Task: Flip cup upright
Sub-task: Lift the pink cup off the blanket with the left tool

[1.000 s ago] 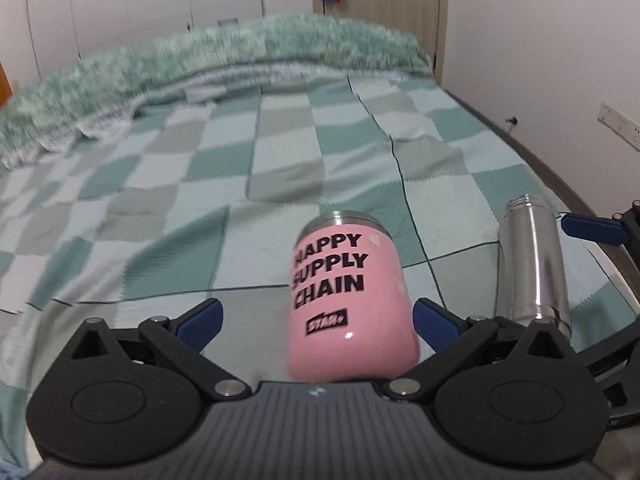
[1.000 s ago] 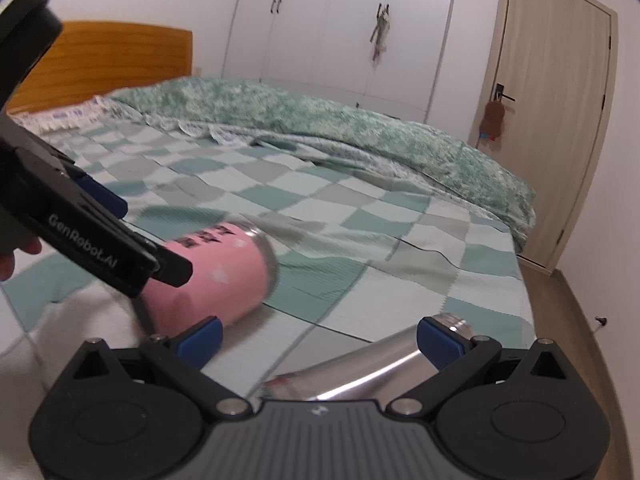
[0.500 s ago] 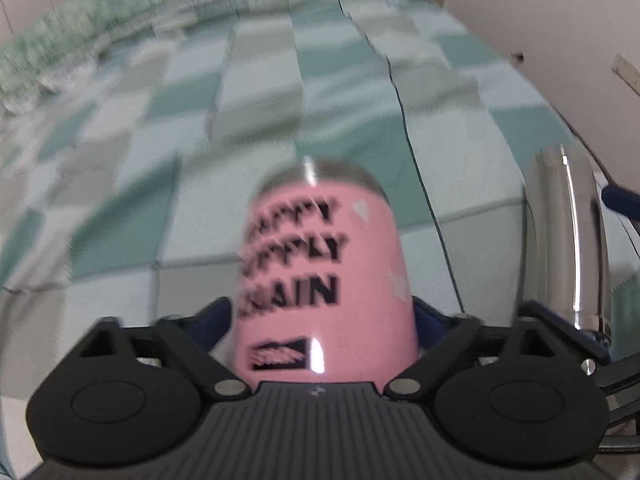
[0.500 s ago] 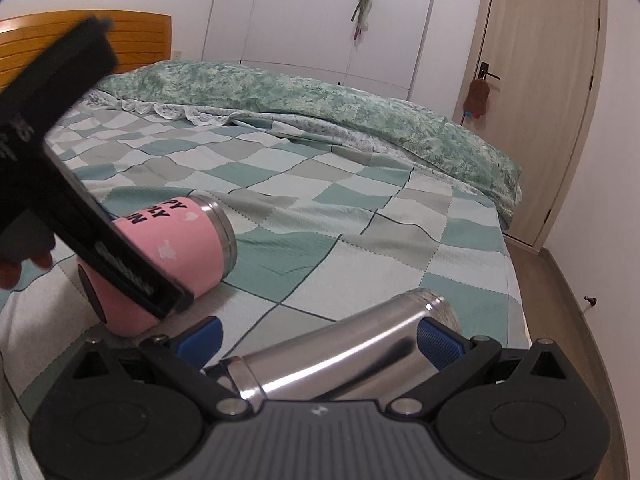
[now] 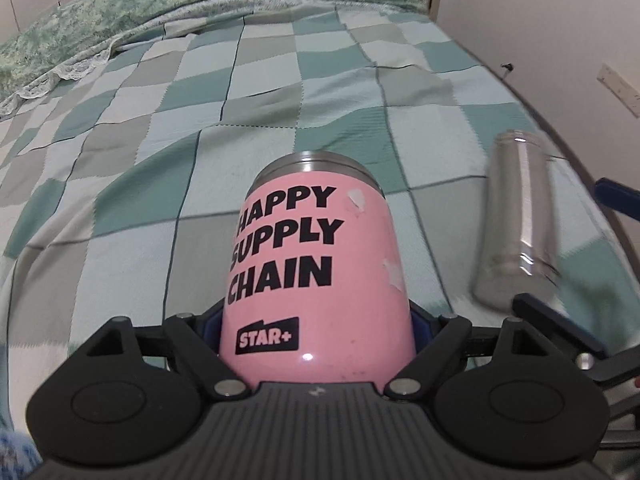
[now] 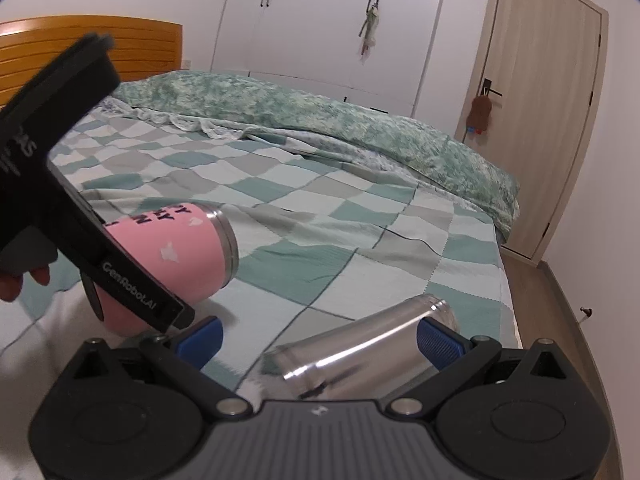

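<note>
In the left wrist view, the pink steel-rimmed tumbler printed HAPPY SUPPLY CHAIN [image 5: 316,276] lay on its side on the green-and-grey checked bedspread [image 5: 160,152], its base toward the camera and its steel rim pointing away. The left gripper [image 5: 316,322] had its blue pads pressed against both flanks near the base, clamped on the tumbler; holding low probably lets the rim swing up as the wrist tips back. Off to the right lay a plain stainless steel bottle [image 5: 516,220], also on its side, near the bed's right edge and apart from the tumbler. Open bedspread stretched ahead and to the left.

In the right wrist view, the tumbler [image 6: 180,256] showed sideways at the left, mouth toward the middle of the bed, with the left gripper's black body [image 6: 60,184] across it. The right gripper [image 6: 318,338] had its blue fingers [image 6: 438,342] spread wide, straddling the steel bottle [image 6: 360,354] without visibly gripping it. The bed edge and wooden floor [image 6: 560,320] lay just beyond the bottle, so room there was tight; the soft cover may make an unsteady footing.
</note>
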`<state>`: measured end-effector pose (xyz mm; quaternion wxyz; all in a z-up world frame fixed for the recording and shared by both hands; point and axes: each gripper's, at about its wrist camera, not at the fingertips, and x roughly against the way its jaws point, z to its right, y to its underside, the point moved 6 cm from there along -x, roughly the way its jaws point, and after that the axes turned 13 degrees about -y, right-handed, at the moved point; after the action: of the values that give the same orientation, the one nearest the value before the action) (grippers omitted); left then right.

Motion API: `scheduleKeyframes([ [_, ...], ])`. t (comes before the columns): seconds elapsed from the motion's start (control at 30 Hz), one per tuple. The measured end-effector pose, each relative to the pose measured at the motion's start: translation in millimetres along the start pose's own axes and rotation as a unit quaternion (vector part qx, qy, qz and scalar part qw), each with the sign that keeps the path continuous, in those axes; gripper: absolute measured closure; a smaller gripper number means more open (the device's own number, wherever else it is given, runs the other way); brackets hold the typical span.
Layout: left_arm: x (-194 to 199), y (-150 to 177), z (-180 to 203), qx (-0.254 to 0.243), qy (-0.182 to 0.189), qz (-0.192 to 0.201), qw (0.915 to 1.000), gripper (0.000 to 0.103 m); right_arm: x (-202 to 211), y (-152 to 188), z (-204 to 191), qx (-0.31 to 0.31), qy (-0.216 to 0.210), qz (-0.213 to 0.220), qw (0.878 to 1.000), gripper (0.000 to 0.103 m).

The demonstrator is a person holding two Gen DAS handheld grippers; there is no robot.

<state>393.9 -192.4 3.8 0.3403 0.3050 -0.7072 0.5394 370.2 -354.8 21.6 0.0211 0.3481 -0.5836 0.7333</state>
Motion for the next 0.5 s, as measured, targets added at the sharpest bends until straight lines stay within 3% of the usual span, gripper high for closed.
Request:
scheduleKeyframes([
  [0.3,76,71,-21,0.036,0.009,0.005,0.9993,0.018,64,13,-66,0.017,-0.010,-0.010,1.000,0.000],
  [0.5,103,124,-37,0.071,0.000,-0.001,0.9975,0.018,94,34,-106,0.014,-0.018,-0.019,1.000,0.000],
])
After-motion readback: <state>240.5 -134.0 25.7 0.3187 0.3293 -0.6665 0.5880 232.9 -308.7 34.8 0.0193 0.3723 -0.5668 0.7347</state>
